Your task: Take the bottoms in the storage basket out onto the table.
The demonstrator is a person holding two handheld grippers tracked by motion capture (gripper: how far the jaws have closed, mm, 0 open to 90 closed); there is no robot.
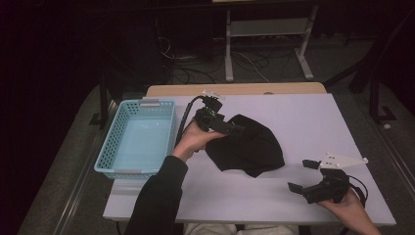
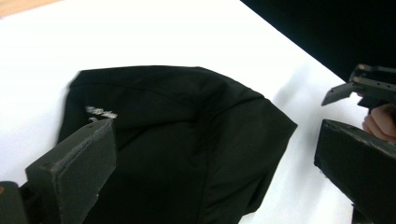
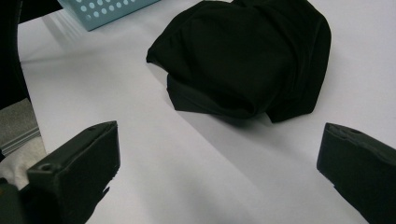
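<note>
A crumpled black garment (image 1: 249, 147) lies in a heap on the middle of the white table (image 1: 303, 117). My left gripper (image 1: 237, 128) hovers over its far left edge, jaws open, with nothing between them. In the left gripper view the garment (image 2: 187, 140) with a small white print lies below the spread jaws of the left gripper (image 2: 217, 135). My right gripper (image 1: 299, 175) rests open near the front right of the table, apart from the garment. The right gripper view looks past the wide jaws of the right gripper (image 3: 219, 140) to the garment (image 3: 243, 56) farther off.
A light blue plastic basket (image 1: 105, 152) sits empty at the table's left edge, and its corner (image 3: 107, 9) appears in the right gripper view. Bare white tabletop lies to the right of and in front of the garment. Beyond the table are a dark floor, cables and a white stand (image 1: 266, 29).
</note>
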